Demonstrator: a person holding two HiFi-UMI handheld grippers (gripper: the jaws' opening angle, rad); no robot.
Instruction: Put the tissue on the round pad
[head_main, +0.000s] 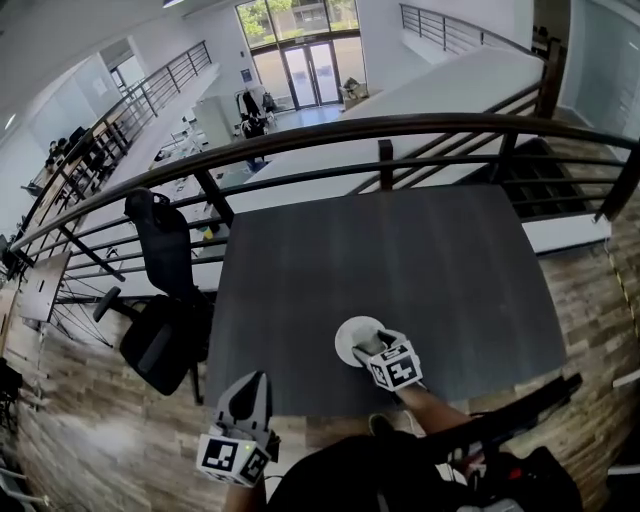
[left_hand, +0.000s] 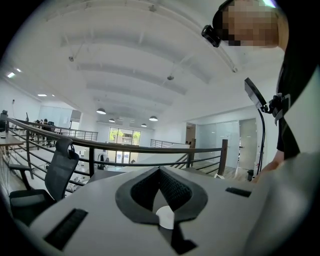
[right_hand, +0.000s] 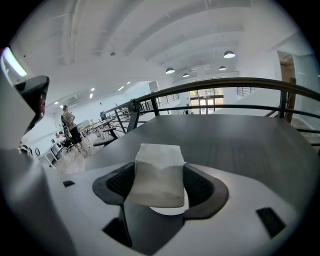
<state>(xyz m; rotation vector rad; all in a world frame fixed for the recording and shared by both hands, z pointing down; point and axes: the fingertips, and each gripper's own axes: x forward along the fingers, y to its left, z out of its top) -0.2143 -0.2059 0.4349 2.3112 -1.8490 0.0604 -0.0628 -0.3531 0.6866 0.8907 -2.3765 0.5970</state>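
A white round pad lies on the dark table near its front edge. My right gripper is right over the pad's near right part. In the right gripper view a folded white tissue stands between the two dark pads, which touch it on both sides, so my right gripper is shut on it. Whether the tissue rests on the pad I cannot tell. My left gripper hangs off the table's front left corner, jaws together and nothing in them; the left gripper view looks out over the railing.
A dark railing runs along the far side of the table. A black office chair stands to the table's left on the wood floor. The person's body and a dark bar are at the table's near edge.
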